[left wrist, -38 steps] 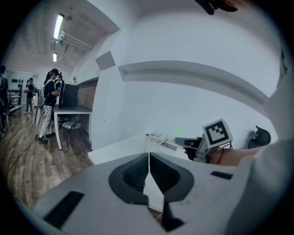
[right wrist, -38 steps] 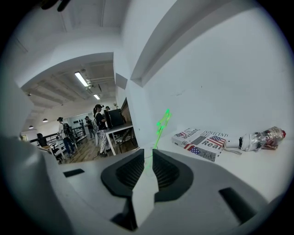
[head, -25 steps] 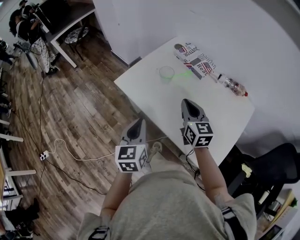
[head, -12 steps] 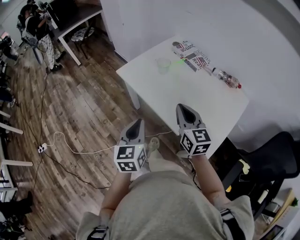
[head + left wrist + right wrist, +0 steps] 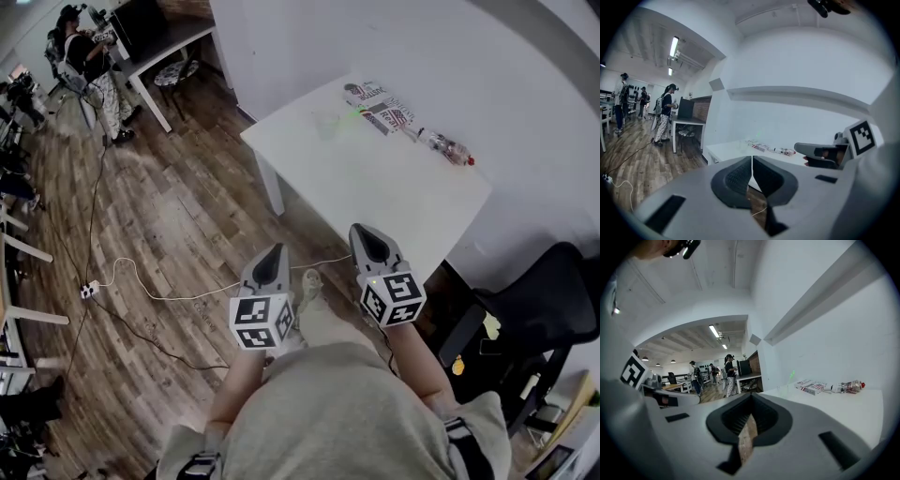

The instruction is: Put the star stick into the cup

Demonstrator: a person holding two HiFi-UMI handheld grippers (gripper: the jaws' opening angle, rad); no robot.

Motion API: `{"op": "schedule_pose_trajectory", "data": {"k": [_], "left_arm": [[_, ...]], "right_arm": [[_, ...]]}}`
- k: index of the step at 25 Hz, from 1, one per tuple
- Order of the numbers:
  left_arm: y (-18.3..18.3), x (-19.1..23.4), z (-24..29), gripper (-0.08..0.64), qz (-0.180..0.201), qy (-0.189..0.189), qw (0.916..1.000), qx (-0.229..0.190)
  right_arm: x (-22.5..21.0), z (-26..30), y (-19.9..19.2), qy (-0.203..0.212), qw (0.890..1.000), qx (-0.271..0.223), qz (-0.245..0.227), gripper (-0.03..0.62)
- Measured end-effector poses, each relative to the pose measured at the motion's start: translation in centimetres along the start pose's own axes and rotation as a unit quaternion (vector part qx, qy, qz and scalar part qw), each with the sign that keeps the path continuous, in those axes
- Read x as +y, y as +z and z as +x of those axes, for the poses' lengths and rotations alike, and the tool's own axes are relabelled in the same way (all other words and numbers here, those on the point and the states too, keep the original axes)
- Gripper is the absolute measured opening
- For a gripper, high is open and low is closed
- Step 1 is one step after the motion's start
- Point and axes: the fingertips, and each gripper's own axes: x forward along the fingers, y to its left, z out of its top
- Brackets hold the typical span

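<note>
White laminate table is carrying every task item along its far edge, well apart from us, so we are judging that the approach has not yet begun. We are holding the left gripper low, over the brown wooden plank floor, with its jaws pressed together on nothing. We are holding the right gripper at the near table edge with its jaws drawn in to a thin slit, likewise empty. We are probably carrying both at waist height as a neutral posture before reaching. The small clear plastic cup is standing upright near the far left corner. A short green streak is lying just beside it, and we are reading this as the star stick, though it is too small to confirm its shape. Counting the items, we are seeing two grippers, one cup, one green stick, at least two red-white-and-blue printed cartons, one clear red-capped bottle lying on its side, and one black office chair.
</note>
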Motion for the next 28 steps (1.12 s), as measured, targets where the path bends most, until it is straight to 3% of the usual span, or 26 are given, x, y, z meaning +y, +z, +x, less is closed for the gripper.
{"op": "schedule_pose_trajectory", "data": {"k": [10, 14, 28], "left_arm": [[-0.3, -1.1, -2.9, 0.009, -0.005, 0.005, 0.9999, -0.014], [-0.1, -1.0, -3.2, 0.009, -0.004, 0.007, 0.9998, -0.017], [-0.2, -0.9, -2.4, 0.009, -0.003, -0.001, 0.9999, -0.012]], "right_arm": [[2.3, -3.6, 0.1, 0.010, 1.000, -0.009, -0.007, -0.003], [2.5, -3.9, 0.7, 0.000, 0.999, -0.018, -0.028, -0.003], [2.4, -3.6, 1.0, 0.002, 1.000, -0.019, -0.021, -0.003]]}}
